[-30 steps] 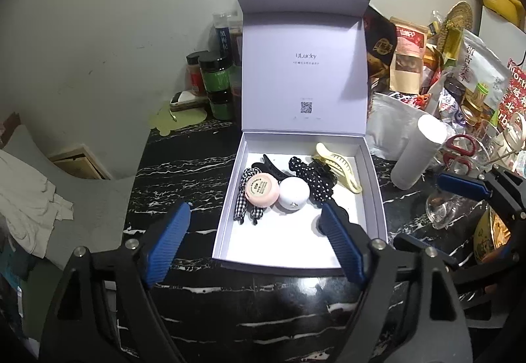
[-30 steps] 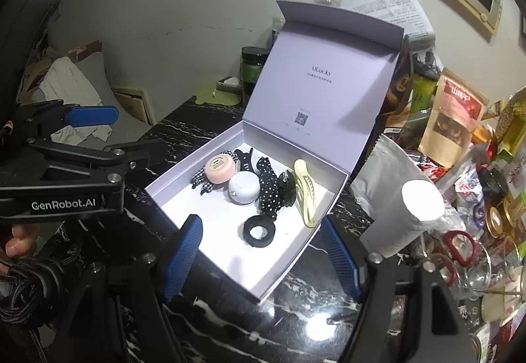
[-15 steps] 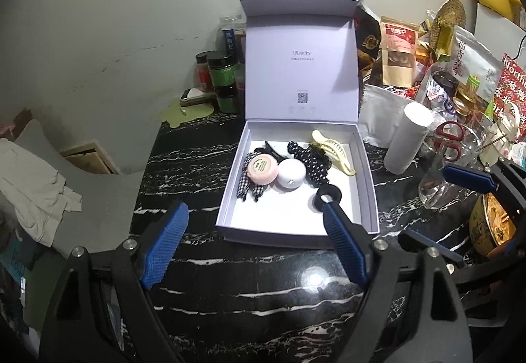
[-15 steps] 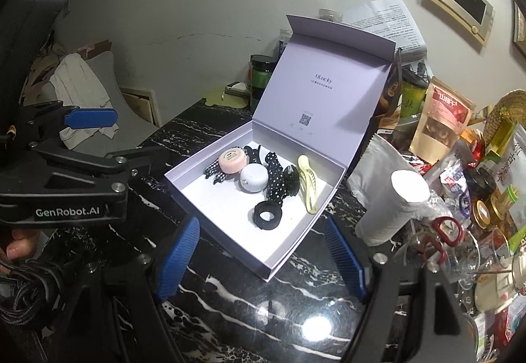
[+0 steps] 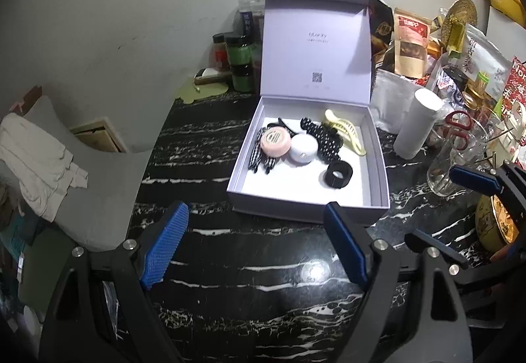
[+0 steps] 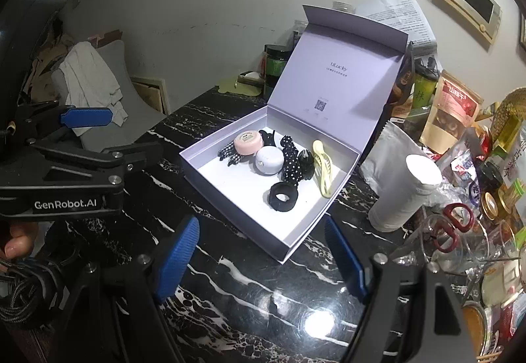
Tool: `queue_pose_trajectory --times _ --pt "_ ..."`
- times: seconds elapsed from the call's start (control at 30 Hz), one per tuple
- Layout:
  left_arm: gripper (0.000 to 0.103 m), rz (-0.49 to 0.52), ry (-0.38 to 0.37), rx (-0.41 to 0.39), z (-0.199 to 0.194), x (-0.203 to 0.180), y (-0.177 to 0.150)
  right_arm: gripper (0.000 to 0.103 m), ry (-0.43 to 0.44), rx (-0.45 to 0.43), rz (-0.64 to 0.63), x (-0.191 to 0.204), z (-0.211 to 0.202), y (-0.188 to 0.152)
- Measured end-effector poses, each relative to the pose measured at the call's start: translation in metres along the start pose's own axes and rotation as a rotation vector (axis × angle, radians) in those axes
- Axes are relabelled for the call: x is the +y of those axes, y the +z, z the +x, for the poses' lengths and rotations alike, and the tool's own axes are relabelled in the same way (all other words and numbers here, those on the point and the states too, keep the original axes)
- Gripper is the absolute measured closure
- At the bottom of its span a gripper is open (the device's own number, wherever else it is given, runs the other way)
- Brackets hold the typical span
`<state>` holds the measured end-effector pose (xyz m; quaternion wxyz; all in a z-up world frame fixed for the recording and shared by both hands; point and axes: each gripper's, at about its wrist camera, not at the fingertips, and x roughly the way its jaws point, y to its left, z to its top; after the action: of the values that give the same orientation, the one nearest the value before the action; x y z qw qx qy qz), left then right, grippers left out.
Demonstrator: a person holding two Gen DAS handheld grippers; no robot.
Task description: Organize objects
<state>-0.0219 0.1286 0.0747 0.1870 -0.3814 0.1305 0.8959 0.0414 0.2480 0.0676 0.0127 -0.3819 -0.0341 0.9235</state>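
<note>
Cardboard makes up the biggest piece: the lavender gift box sits on the black marble-patterned table with its hinged lid standing upright at the back. It looks stiff but light, so I judge you should take the lid by its free top edge and fold it down gently; a hard pinch could crease it.

Inside, toward the back of the tray, lie a cream claw clip, hard and glossy; a polka-dot fabric bow, soft and floppy; a gingham bow; two round compacts, pink and white, smooth and likely slippery; and a black scrunchie, squashy, easiest by its ring.

Your left gripper and right gripper both hang spread wide, holding nothing, just short of the box's near wall.
</note>
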Motion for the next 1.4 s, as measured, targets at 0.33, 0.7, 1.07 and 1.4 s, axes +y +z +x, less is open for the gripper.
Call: queue_pose_trajectory --times 0.33,0.7,1.07,1.4 --pt "0.019 -0.008 0.026 0.002 -0.007 0.007 -0.024 0.023 0.043 0.033 -0.039 0.017 0.005 -0.011" --pt "0.019 -0.013 0.027 0.03 -0.007 0.009 -0.04 0.023 0.045 0.041 -0.047 0.025 0.003 -0.019" --pt "0.019 -0.022 0.018 0.048 -0.006 0.009 -0.049 0.023 0.048 0.052 -0.046 0.027 0.004 -0.023" --pt "0.019 -0.022 0.02 0.056 -0.005 0.01 -0.051 0.023 0.046 0.053 -0.046 0.027 0.004 -0.024"
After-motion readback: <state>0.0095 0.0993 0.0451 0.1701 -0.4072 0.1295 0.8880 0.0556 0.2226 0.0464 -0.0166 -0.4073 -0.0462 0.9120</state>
